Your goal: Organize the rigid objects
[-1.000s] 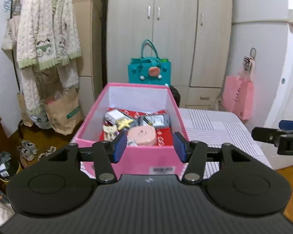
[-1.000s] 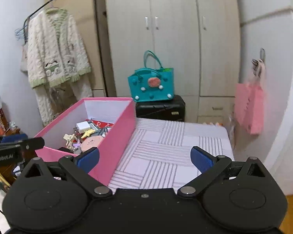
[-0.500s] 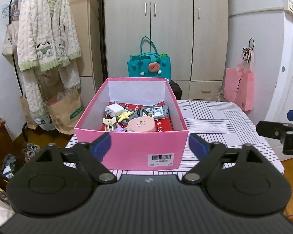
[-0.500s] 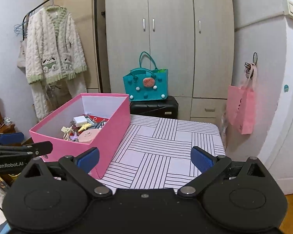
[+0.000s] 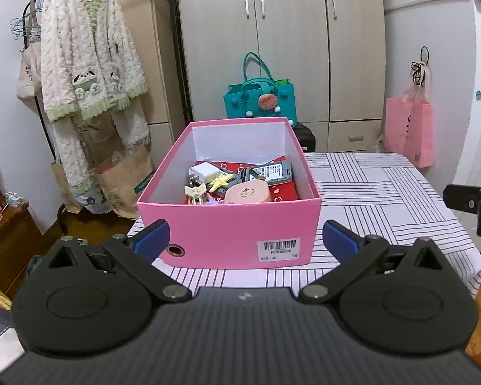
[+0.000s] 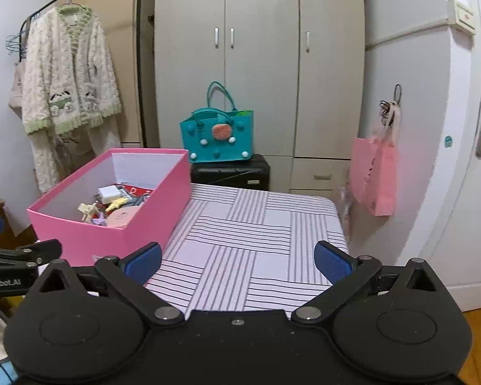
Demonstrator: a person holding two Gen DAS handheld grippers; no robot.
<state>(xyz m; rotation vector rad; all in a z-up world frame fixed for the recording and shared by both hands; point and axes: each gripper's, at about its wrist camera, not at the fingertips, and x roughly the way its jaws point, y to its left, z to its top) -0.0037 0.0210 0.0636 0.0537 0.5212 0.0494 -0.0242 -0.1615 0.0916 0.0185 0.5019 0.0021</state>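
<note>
A pink box (image 5: 227,227) stands on the left part of the striped table (image 5: 384,199). It holds several small items: a pink round case (image 5: 247,193), a white charger (image 5: 203,170), a yellow star clip (image 5: 220,181) and a grey device (image 5: 271,173). My left gripper (image 5: 245,240) is open and empty, just in front of the box's near wall. My right gripper (image 6: 237,261) is open and empty over the table's near edge, right of the box (image 6: 118,224). The striped table (image 6: 259,234) in front of it is bare.
A teal bag (image 6: 216,141) sits on a black suitcase (image 6: 231,173) behind the table. A wardrobe (image 6: 259,64) stands behind. A pink bag (image 6: 373,176) hangs at the right. A fluffy robe (image 5: 86,73) hangs on a rack at the left.
My left gripper has opened wide and pulled back from the box; the whole box now shows. My right gripper has drawn back a little and stays open.
</note>
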